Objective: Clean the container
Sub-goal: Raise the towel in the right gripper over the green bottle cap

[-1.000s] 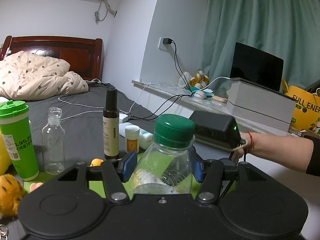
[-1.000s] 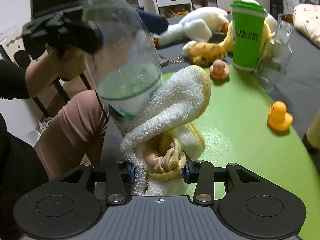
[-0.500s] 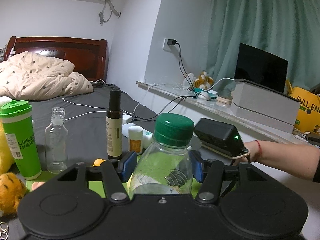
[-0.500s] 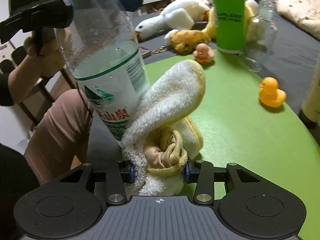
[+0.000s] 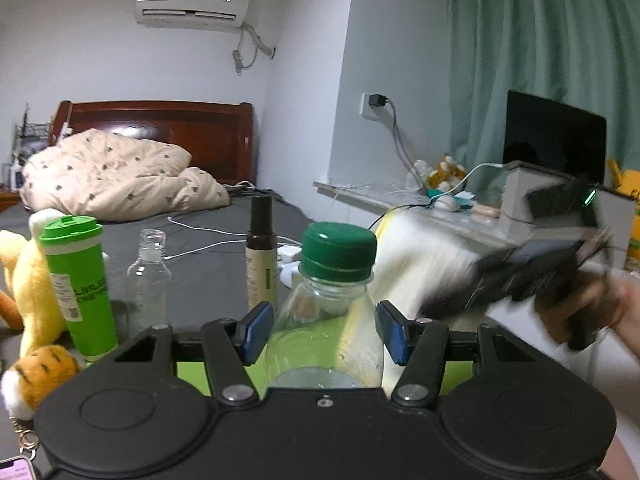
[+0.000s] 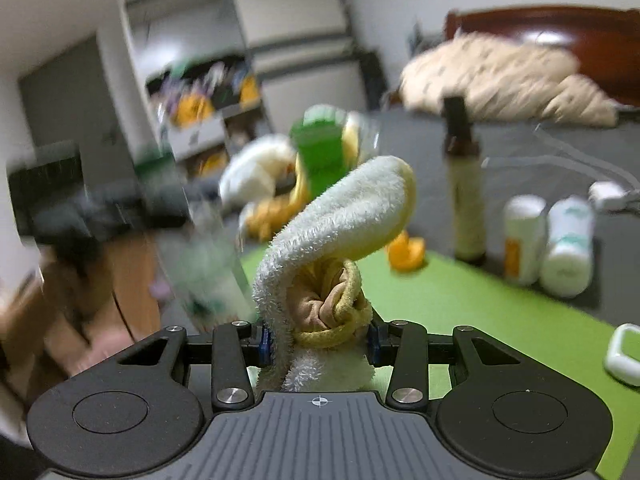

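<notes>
Left gripper (image 5: 325,336) fingers clamp capped plastic water bottle (image 5: 326,320) upright above green counter (image 6: 500,312). Right gripper (image 6: 318,340) fingers pinch bunched towel (image 6: 340,216) beside bottle. Wiping apparently underway, completion unclear.

— What kind of place is this?

— It is a bedroom in a home. There is a bed (image 5: 200,236) with a dark wood headboard (image 5: 160,128) and a puffy blanket (image 5: 116,176) on it.

— What else shows it?

— An air conditioner (image 5: 192,4) hangs high on the wall, green curtains (image 5: 540,60) cover the window, and soft toy animals (image 5: 28,280) sit by the green table (image 6: 480,312). Shelves (image 6: 208,92) full of things stand at the back.
</notes>
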Demonstrator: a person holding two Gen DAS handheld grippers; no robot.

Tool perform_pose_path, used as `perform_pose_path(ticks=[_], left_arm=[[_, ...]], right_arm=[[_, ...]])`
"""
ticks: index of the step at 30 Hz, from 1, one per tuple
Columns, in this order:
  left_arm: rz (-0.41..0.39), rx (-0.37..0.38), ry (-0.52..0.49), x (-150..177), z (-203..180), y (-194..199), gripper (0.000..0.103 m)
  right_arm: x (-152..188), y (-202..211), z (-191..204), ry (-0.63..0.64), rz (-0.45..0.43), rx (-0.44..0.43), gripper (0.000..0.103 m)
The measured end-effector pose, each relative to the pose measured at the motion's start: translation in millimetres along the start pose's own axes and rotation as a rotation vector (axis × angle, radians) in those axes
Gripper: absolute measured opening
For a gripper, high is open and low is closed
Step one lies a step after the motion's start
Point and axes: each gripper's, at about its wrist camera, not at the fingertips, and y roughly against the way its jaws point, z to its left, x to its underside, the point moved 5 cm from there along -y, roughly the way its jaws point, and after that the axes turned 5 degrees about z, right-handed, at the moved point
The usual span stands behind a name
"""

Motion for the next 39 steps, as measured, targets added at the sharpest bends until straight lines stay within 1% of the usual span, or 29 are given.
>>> perform_pose_path(ticks=[2,6,9,12,16,21,26,29,35,39], left_arm=[[-0.002,-0.027,-0.002,1.2,-2.6,-1.3,0.056],[-0.003,-0.059,0.048,1.0,-2.2,-3.0,0.058],[-0.005,-0.087,0.063,0.1,-2.5,-3.5,0.058],[0.000,-0.107,0.072,-0.4,-4.0,-2.9,0.058],[0.013,-0.125,0.078,-1.4,-5.2,-2.2,0.058],[0.024,-0.136,0.089,-1.1,-5.3,-2.4,0.058],[0.029,-0.142,0.088,-0.6,-7.2,-2.6,0.058],[0.027,-0.143,0.086,0.2,-7.3,-2.5,0.058],[0.028,-0.155,0.061,1.5,-11.9,-2.6,0.058],[0.028,-0.161,0.062,2.1,-12.2,-2.2,0.058]], right_arm=[[-15.0,17.4,14.6,0.007,-0.065,0.012,0.042],[-45.2,40.5,49.1,0.043,-0.174,0.034,0.042],[-66.6,45.4,75.0,0.070,-0.235,0.032,0.042],[-80.6,37.5,103.1,0.119,-0.265,0.052,0.042],[-91.3,16.6,131.4,0.163,-0.261,0.080,0.042],[-92.7,-4.7,163.4,0.173,-0.242,0.002,0.042],[-88.3,-24.6,190.7,0.191,-0.208,-0.042,0.042],[-89.0,-39.7,194.7,0.183,-0.193,-0.046,0.042],[-90.8,-61.3,163.2,0.128,-0.184,-0.065,0.042],[-94.6,-68.2,147.9,0.128,-0.189,-0.060,0.042]])
